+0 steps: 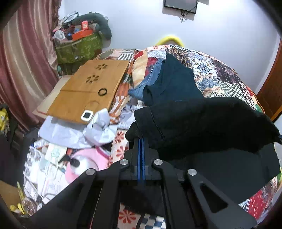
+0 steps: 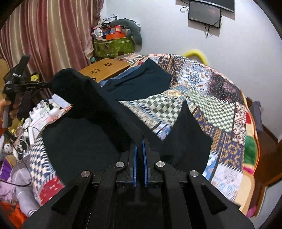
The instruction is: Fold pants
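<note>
Left wrist view. A bed [image 1: 220, 70] covered by a patchwork quilt stands against a pale wall; a pink curtain [image 1: 23, 61] hangs at left. One wooden lap tray [image 1: 88, 88] lies on the bed's far side, bearing one black ring [image 1: 102, 91] and one small white device [image 1: 86, 115]. A green bag [image 1: 77, 47] heaped with items stands in the corner. The black pants [image 1: 202, 126] are lifted over the quilt, their upper edge raised, a lower layer lying flat on the bed. The left gripper [image 1: 141, 141] is closed narrowly on a corner of the pants. One dark teal garment [image 1: 174, 81] lies beyond, over blue denim.

Right wrist view. The same quilt, curtain [image 2: 52, 35] and green bag [image 2: 112, 46] appear; one dark screen [image 2: 204, 14] is mounted on the wall. The pants [image 2: 84, 133] stretch from the left gripper [image 2: 47, 85], held at far left, to the right gripper [image 2: 140, 141], whose blue-lined jaws pinch the fabric edge. The rest lies on the bed [image 2: 220, 109].
</note>
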`<state>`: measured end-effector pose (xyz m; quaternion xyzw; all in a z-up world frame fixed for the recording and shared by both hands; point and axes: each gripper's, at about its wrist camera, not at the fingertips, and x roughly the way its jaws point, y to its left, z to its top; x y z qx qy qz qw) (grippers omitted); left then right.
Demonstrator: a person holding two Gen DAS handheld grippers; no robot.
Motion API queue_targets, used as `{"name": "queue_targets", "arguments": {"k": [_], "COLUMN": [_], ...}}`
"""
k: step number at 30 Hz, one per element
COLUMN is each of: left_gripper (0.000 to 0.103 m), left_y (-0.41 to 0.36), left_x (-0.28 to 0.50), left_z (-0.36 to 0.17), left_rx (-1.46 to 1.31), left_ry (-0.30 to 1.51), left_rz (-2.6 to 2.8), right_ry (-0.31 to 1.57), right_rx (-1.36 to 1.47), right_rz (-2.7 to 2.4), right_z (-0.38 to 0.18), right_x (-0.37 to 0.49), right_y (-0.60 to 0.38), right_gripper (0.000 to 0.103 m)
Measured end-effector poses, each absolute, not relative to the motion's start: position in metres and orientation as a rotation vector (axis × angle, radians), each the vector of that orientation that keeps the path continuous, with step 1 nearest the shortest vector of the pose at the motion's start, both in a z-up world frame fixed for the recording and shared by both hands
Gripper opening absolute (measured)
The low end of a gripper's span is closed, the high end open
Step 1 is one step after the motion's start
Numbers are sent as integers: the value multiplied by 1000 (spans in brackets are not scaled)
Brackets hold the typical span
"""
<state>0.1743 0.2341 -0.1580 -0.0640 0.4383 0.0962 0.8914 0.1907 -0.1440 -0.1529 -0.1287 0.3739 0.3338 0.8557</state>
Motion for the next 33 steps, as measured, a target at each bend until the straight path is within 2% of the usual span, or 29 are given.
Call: {"name": "queue_targets", "arguments": {"k": [6, 15, 18, 24, 26, 28, 31, 33], "left_gripper": [0, 0, 0, 0, 2, 4, 14, 33], "left_y": [245, 258, 259, 250, 241, 235, 220, 209], "left_x": [147, 117, 113, 112, 115, 119, 128, 135], "left_z": [-177, -231, -243, -229, -218, -209, -191, -181], "left_rx": [-177, -272, -280, -233, -190, -163, -129, -105], "left_ry": [944, 1041, 1067, 1030, 1007, 992, 957, 936], "left_rz": [229, 272, 283, 287, 282, 269, 234, 218], "right_ry": [813, 886, 885, 887, 886, 868, 840, 821], "right_rx": [-255, -231, -237, -242, -238, -225, -201, -182], "right_rz": [718, 704, 689, 683, 683, 682, 680, 676], "right_z": [-169, -209, -214, -200, -193, -184, -172, -163], "right_x": [162, 137, 132, 130, 130, 129, 131, 134], "right_y": [-143, -140, -139, -141, -145, -151, -158, -162], "right_gripper": [5, 5, 8, 13, 19, 25, 32, 35]}}
